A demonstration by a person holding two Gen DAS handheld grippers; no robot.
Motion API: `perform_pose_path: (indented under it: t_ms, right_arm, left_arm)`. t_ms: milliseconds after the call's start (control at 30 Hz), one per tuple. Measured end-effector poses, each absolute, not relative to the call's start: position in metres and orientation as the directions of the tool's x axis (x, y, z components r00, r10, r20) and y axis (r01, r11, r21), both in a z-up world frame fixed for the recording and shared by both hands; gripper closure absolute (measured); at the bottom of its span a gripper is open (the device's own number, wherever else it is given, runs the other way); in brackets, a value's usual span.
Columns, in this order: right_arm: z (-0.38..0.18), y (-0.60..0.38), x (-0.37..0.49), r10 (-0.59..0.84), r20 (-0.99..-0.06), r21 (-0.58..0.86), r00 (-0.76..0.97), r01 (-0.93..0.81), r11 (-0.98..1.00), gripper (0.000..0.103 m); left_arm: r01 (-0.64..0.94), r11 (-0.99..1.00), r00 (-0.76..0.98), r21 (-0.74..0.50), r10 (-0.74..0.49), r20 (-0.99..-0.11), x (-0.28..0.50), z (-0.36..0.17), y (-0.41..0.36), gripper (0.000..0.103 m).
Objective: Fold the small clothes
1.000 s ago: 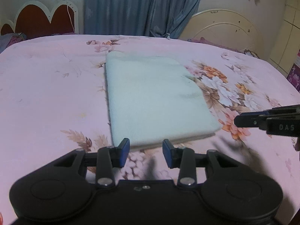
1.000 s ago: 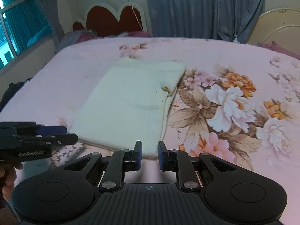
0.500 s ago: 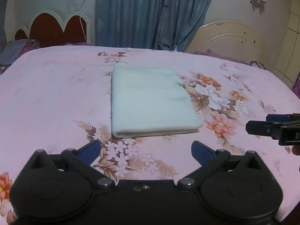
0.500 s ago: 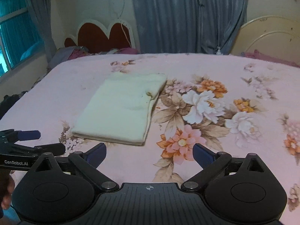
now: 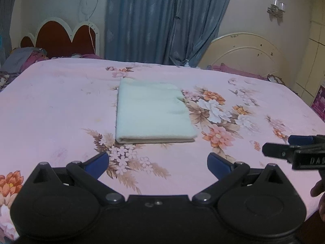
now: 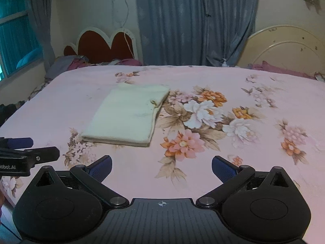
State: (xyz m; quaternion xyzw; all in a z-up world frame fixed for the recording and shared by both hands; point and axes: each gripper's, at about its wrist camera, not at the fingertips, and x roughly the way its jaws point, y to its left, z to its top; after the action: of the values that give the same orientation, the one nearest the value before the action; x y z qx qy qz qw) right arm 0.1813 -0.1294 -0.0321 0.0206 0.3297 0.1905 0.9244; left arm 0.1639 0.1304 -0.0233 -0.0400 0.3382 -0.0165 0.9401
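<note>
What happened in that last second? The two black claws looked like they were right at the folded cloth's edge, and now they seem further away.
Both let go and backed off. The left gripper and right gripper, nearly closed at the near edge of the folded cloth a second ago, have spread wide open and pulled back toward the person, leaving bare bedsheet between. The cloth stayed put, folded flat.

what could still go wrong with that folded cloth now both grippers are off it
1. The folded cloth shows a puckered spot on its right edge; a careless regrasp there could pull the layers apart.
2. The left gripper and right gripper hang side by side with jaws wide open; moving in together, they might bump or drag the near edge across the soft bedsheet.
</note>
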Motion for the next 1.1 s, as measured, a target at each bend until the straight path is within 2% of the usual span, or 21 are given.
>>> perform_pose_path:
  t_ms: [467,667,1100]
  right_arm:
    - [0.010,-0.159,0.108,0.339,-0.534,0.174,0.775,-0.292,0.940,0.000]
    - [0.018,-0.158,0.094,0.346,-0.528,0.175,0.775,-0.300,0.938,0.000]
    - [0.015,-0.142,0.086,0.358,-0.538,0.137,0.763,-0.340,0.930,0.000]
  left_arm:
    - [0.027,0.992,0.794,-0.123,-0.096,-0.601,0.109,0.012,0.111,0.001]
    - [0.005,0.987,0.790,-0.163,-0.104,-0.604,0.092,0.017,0.118,0.001]
    - [0.006,0.988,0.795,-0.157,-0.100,-0.598,0.085,0.018,0.121,0.001]
